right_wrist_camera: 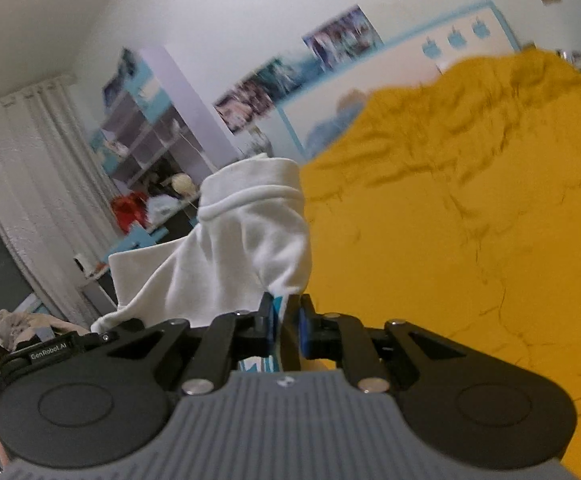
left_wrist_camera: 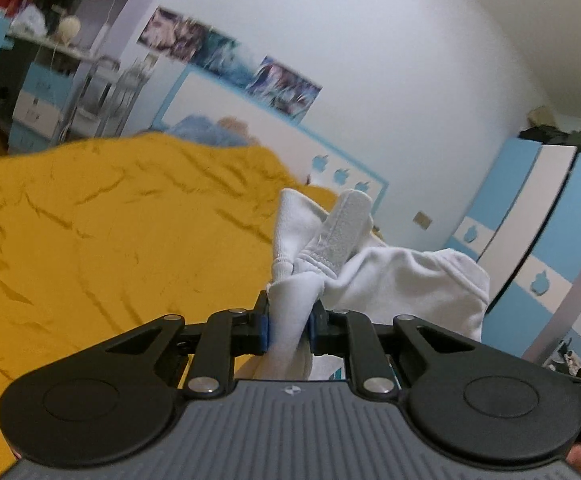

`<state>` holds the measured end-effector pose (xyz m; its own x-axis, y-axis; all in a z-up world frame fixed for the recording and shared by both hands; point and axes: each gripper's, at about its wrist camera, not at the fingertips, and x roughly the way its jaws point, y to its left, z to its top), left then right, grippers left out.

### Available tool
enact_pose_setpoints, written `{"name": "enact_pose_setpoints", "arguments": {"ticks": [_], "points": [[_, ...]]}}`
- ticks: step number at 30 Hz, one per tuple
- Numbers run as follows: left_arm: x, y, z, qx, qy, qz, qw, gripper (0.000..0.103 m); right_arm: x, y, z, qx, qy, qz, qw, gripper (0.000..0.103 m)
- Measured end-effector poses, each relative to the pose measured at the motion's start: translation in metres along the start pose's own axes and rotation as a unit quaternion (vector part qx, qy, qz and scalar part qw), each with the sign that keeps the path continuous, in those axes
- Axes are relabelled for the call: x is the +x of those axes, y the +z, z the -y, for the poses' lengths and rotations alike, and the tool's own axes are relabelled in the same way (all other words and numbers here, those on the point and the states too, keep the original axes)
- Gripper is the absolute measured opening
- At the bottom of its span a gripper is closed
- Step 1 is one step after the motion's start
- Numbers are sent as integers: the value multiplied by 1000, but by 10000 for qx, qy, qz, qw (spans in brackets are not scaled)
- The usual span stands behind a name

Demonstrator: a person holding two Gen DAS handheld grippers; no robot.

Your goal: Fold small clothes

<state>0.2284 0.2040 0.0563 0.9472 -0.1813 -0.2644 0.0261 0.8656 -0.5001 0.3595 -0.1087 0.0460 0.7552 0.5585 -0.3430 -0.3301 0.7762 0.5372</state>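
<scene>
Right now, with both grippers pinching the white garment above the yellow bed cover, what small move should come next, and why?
Probably lower both grippers together to lay the white cotton garment flat on the mustard-yellow bed cover. The left gripper and right gripper each clamp a bunched edge, and the cloth hangs crumpled in the air, so no fold can be made yet.

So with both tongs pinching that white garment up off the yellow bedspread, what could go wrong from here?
1. The left tongs hold a bunched wad of the white garment, not a flat edge, so a fold may come out crooked.
2. The right tongs seem to catch only a thin bit of cloth; it might slip free.
3. The yellow bedspread is wrinkled, so the garment may not lie smooth once lowered.
</scene>
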Motion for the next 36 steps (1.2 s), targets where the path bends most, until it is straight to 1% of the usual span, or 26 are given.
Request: {"name": "enact_pose_setpoints", "arguments": {"ticks": [3,7,9,10,12,14,16,18,20,24,30,31,33,36], "points": [[-24,0,25,86,-165,78,9998,19,-48,2,-14,-114,74,173,9998,6],[-51,-5,59,277,-376,83,9989,18,-112,1,-29,-241,81,304,9992,6],[-63,-13,72,364,-476,73,9982,18,-144,-1,-32,-274,85,368,9989,6],[-69,-19,77,325,-533,46,9980,18,-159,-3,-33,-279,74,380,9989,6],[-78,-30,82,235,-611,-19,9979,18,-186,-9,-32,-293,29,370,9989,6],[-81,-42,85,260,-669,-129,9973,18,-210,-19,-32,-319,-69,315,9990,6],[-76,-53,83,279,-663,-315,9969,18,-230,-29,-29,-410,-138,267,9987,6],[-65,-60,77,218,-662,-533,9961,18,-240,-39,-21,-428,-243,154,9987,6],[-50,-69,71,161,-613,-727,9953,18,-237,-47,-8,-326,-353,30,9988,6],[-20,-79,62,200,-452,-1040,9934,18,-207,-58,29,128,-523,-316,9980,6],[20,-85,45,263,-148,-1538,9876,18,-159,-60,60,152,-724,-625,9953,6],[31,-85,39,223,-109,-1643,9861,18,-148,-59,65,161,-757,-693,9946,6],[41,-94,28,111,-74,-1837,9829,18,-127,-59,77,203,-823,-850,9928,6],[69,-107,4,-204,-37,-2181,9757,18,-92,-63,100,318,-943,-1136,9885,6]]}}
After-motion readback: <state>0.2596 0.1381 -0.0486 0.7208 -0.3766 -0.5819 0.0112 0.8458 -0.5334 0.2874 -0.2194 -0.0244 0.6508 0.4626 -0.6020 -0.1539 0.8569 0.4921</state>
